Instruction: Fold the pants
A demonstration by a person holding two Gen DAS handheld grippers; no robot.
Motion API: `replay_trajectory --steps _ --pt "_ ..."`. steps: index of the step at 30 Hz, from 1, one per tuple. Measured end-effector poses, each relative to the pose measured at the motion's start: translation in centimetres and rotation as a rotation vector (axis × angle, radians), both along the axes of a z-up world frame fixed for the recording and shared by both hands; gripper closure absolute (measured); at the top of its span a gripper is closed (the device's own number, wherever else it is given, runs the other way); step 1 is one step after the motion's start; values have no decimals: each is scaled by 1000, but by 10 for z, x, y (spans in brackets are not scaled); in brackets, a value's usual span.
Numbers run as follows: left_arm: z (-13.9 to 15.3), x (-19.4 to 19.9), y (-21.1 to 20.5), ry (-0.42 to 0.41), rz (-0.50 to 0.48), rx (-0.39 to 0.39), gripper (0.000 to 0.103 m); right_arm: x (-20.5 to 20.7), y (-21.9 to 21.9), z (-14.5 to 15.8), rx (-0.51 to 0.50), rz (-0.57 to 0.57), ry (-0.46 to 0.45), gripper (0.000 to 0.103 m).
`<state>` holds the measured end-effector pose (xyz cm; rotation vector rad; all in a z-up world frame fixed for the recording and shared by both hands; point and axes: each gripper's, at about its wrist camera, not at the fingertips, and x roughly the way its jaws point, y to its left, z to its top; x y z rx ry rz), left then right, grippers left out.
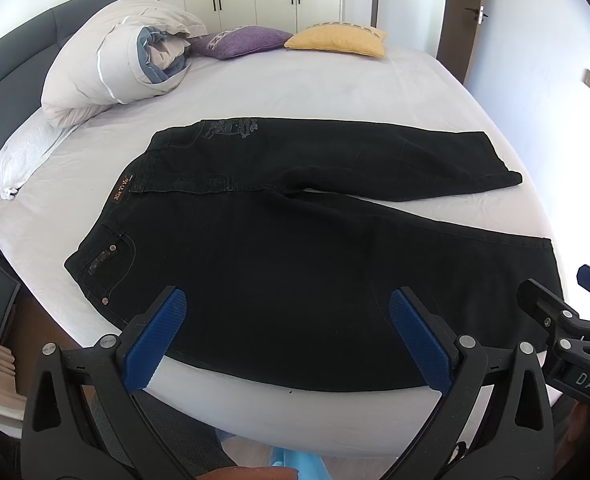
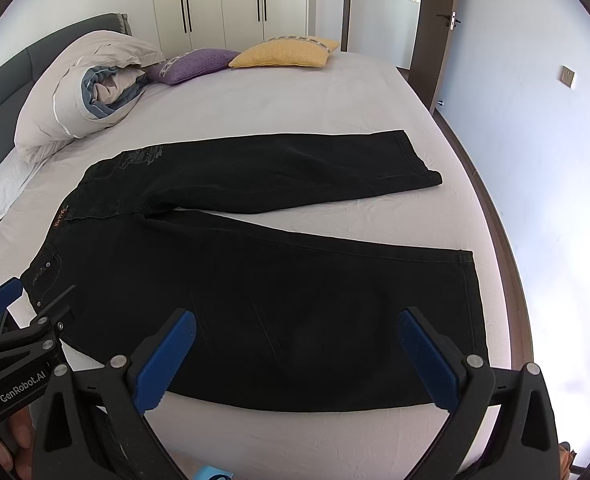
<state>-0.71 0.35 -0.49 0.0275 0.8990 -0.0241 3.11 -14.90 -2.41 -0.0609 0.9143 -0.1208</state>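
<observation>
While the left wrist view is looking out across the bed [image 1: 295, 80], the left gripper [image 1: 287, 330] is hovering above the near edge of the mattress with its jaws spread wide and nothing between the blue pads [image 1: 157, 336]. The black pants [image 1: 303, 248] are lying flat on the pale sheet, waistband toward the left, both legs running to the right and splaying apart in a V; the nearer leg is lying along the bed's near edge. The right gripper [image 1: 587, 312] is showing at the right margin, just beside the hem of the nearer leg; its jaw state cannot be read from here. A rolled duvet [image 1: 123, 60], a purple cushion [image 1: 243, 42] and a yellow cushion [image 1: 337, 40] are sitting at the far end, well apart from the pants. In the right wrist view, the right gripper [image 2: 297, 354] is also hovering over the near edge, jaws spread, holding nothing, with the nearer leg of the pants [image 2: 279, 292] showing between its fingers. The left gripper [image 2: 11, 320] is entering at the lower left, near the waistband corner by the pocket rivets. The duvet [image 2: 83, 88] and both cushions are lying beyond.
</observation>
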Motion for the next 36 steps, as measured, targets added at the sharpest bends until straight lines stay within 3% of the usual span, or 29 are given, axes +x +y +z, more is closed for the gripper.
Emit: replay_trajectory --steps 36 --pt "-2 0 -2 3 -1 3 0 -1 4 -2 -8 1 4 0"
